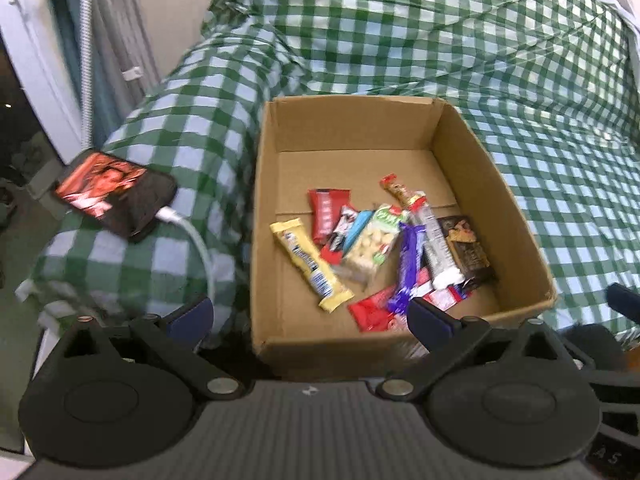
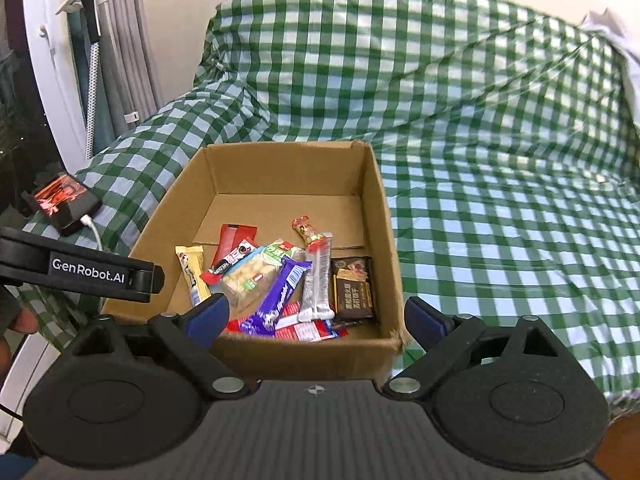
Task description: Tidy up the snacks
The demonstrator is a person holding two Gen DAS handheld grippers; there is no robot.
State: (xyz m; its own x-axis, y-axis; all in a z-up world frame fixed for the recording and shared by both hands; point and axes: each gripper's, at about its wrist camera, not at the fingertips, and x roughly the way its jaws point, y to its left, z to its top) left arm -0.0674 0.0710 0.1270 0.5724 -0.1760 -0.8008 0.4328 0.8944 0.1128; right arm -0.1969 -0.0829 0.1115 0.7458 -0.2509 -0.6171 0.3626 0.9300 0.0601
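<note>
Snacks (image 2: 280, 284) lay heaped in the box (image 2: 380, 216); both my tongs, left (image 1: 308, 316) and right (image 2: 316, 316), gaped empty, next probably withdrawing.

We are looking down at an open brown cardboard box (image 2: 384, 216) sitting on a sofa draped in a green-and-white checked cloth (image 2: 500, 208). A heap of wrapped snack bars (image 2: 280, 284) is lying in the box's near half, leaving the far half bare. Left of the box, a black phone with a lit screen (image 1: 114, 192) is resting on the covered armrest, a white charging cable (image 1: 192, 236) trailing from it toward us.
</note>
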